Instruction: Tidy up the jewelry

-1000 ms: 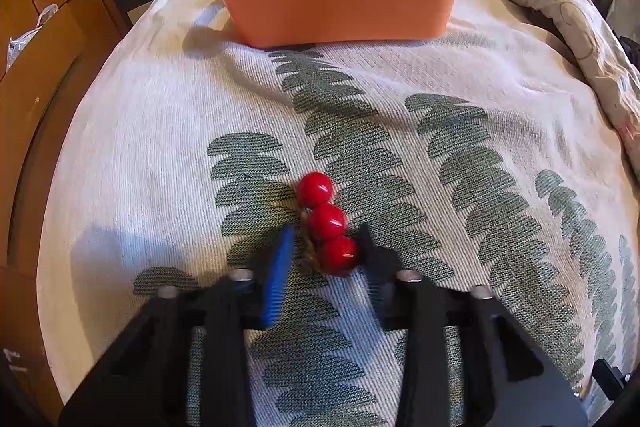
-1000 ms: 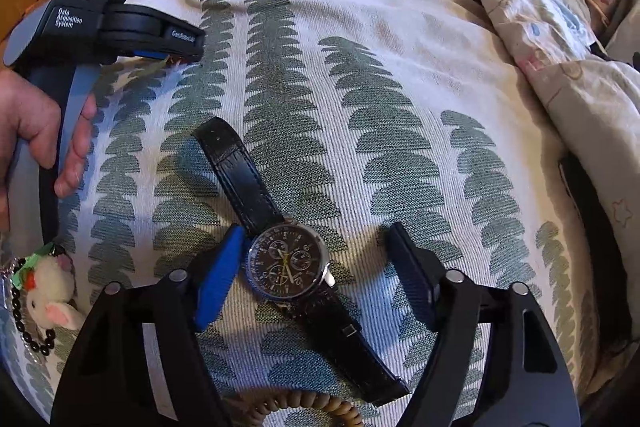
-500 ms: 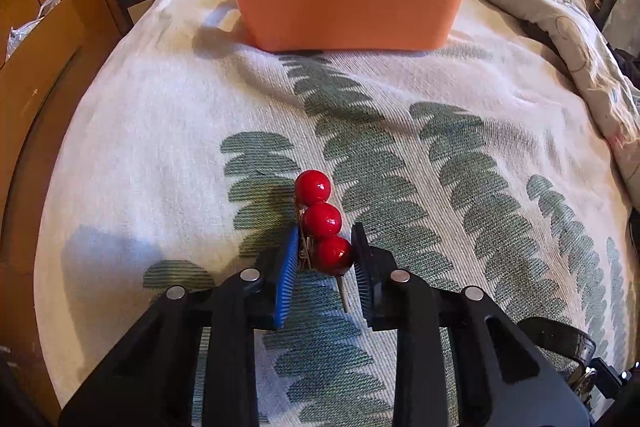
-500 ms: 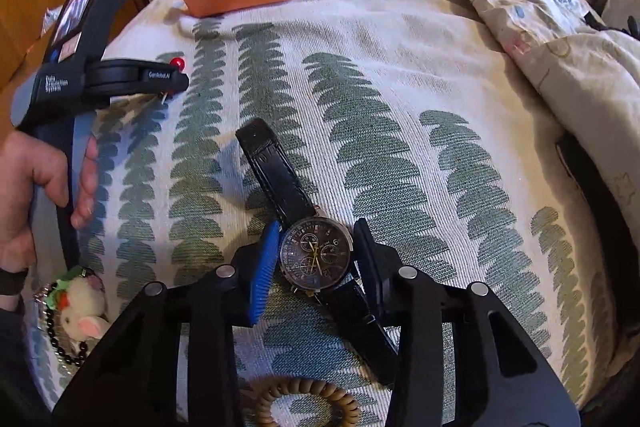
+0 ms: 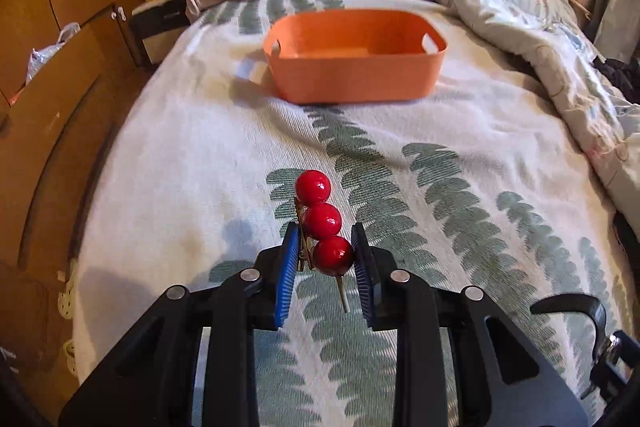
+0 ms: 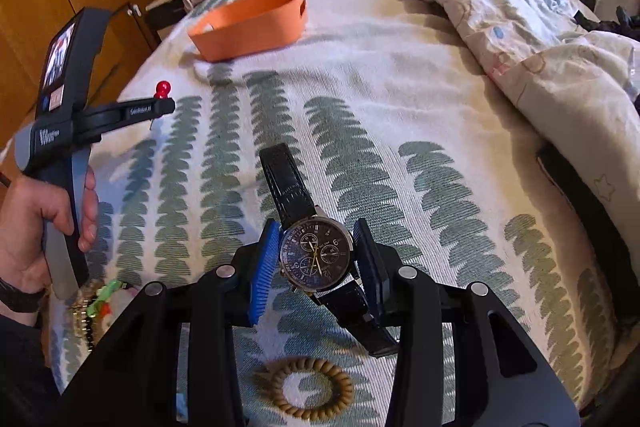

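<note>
The left tongs [image 5: 325, 259] are clamped on a hair stick with three red beads [image 5: 322, 223]: the lowest bead sits pressed between the blue pad and the dark pad, the other two stack up beyond the fingertips, and a thin wooden tip pokes out below. The piece is lifted clear of the bed [image 5: 168, 155], over its leaf-patterned cover toward the near edge.

The right tongs [image 6: 316, 257] have just been closing and now grip a wristwatch [image 6: 316, 255] by the sides of its dark-dialled case. One black strap reaches away past the fingertips; the other hangs down under the right pad. The watch looks raised off the cover, tilted (its face turned up toward the camera).

The orange basket [image 5: 356, 63] stands on the bed toward the far end, well apart from both held pieces, near the rumpled duvet [image 5: 520, 15] piled along the far and right edges. Its inside, as far as it shows, holds nothing.

In the right wrist view, a hand [image 6: 36, 227] at the left edge holds the handle of the left tool, with one red bead showing above its jaws. A tan beaded bracelet [image 6: 306, 387] lies on the cover at the near edge, just below the watch. A heap of further pieces, one gold chain among them [image 6: 86, 315], rests at the near left corner, partly hidden by the hand.
</note>
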A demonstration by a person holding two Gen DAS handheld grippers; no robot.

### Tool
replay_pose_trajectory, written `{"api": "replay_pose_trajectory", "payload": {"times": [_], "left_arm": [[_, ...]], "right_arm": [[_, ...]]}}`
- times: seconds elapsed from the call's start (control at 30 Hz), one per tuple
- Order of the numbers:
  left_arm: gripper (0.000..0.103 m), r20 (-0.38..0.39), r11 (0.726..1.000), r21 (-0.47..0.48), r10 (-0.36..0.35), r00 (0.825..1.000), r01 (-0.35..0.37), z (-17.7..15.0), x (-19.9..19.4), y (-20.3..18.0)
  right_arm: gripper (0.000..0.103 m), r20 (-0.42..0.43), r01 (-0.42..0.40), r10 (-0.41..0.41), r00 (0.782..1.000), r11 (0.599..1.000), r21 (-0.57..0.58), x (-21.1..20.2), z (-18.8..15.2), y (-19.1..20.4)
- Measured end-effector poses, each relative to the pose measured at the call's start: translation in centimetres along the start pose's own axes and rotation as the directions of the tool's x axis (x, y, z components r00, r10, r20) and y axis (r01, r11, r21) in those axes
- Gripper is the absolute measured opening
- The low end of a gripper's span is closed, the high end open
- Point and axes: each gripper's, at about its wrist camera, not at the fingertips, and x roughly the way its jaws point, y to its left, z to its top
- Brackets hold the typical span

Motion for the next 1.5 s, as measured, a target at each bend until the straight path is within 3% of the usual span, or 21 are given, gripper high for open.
{"api": "replay_pose_trajectory", "payload": {"times": [0.3, 0.7, 1.0, 1.5], "left_arm": [[0.027, 0.107, 1.000, 0.013, 0.003, 0.994, -0.004, -2.6, -7.3, 0.4], [0.027, 0.161, 1.000, -0.010, -0.020, 0.987, 0.021, -11.2, -14.9, 0.2], [0.027, 0.167, 1.000, -0.017, 0.013, 0.986, -0.010, -17.2, -15.8, 0.2], [0.028, 0.166, 0.999, -0.017, 0.049, 0.985, -0.046, -19.3, -14.1, 0.3]], "right_arm": [[0.039, 0.069, -0.054, 0.053, 0.996, 0.999, 0.003, -6.0, -1.4, 0.5], [0.039, 0.111, -0.071, 0.072, 0.991, 0.997, -0.009, -11.6, -4.5, 1.5], [0.039, 0.086, -0.053, 0.054, 0.995, 0.998, -0.017, -11.6, -6.6, 1.8], [0.039, -0.026, -0.008, 0.007, 1.000, 1.000, -0.030, -6.9, -7.4, 1.6]]}}
